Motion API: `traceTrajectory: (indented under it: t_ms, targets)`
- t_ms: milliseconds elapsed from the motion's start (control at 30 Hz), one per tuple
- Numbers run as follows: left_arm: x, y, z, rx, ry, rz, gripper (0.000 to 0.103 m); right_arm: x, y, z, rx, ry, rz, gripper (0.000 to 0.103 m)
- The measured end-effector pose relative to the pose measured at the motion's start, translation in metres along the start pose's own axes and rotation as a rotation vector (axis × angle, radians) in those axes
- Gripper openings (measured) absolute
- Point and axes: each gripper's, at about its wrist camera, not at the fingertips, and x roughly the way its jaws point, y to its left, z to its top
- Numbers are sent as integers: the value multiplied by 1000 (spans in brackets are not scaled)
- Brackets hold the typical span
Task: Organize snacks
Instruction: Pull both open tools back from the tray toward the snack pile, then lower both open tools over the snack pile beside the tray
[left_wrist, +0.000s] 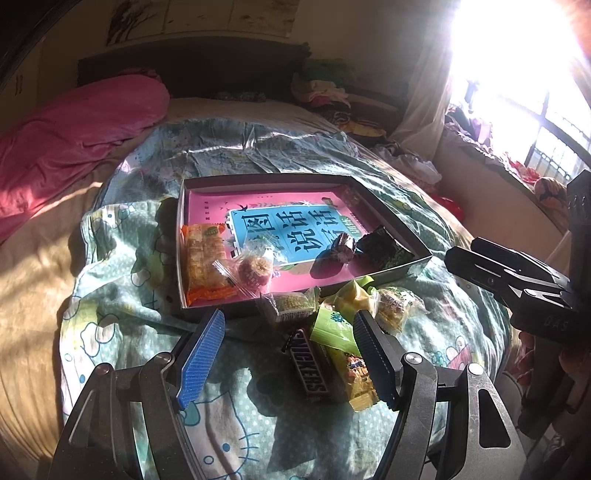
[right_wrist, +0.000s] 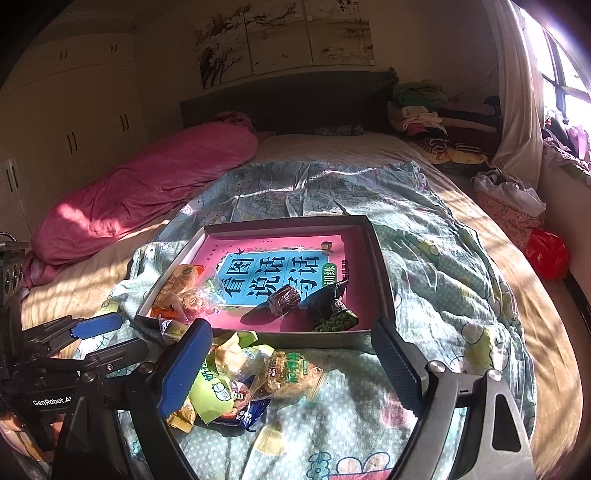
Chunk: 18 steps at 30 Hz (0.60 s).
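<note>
Box (left_wrist: 369, 192): a shallow tray set on the blanket (left_wrist: 229, 413), a pink book laid flat inside as a floor; 4 snacks are already gathered in it.
Loose pile (left_wrist: 332, 343): a Snickers bar (left_wrist: 308, 365) and wrapped packets left just outside the near wall – judged next for transfer.
Left gripper (left_wrist: 291, 354): jaws spread, nothing held, hovering over the pile.
Right gripper (right_wrist: 291, 365): jaws spread wide, empty – aimed at the same pile.
</note>
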Motion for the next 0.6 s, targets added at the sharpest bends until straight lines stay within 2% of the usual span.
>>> traceTrajectory:
  t_ms: [600]
  targets:
    - [-5,-8,-11,26,32,17,74,-3,2,-10,12,23,30,88]
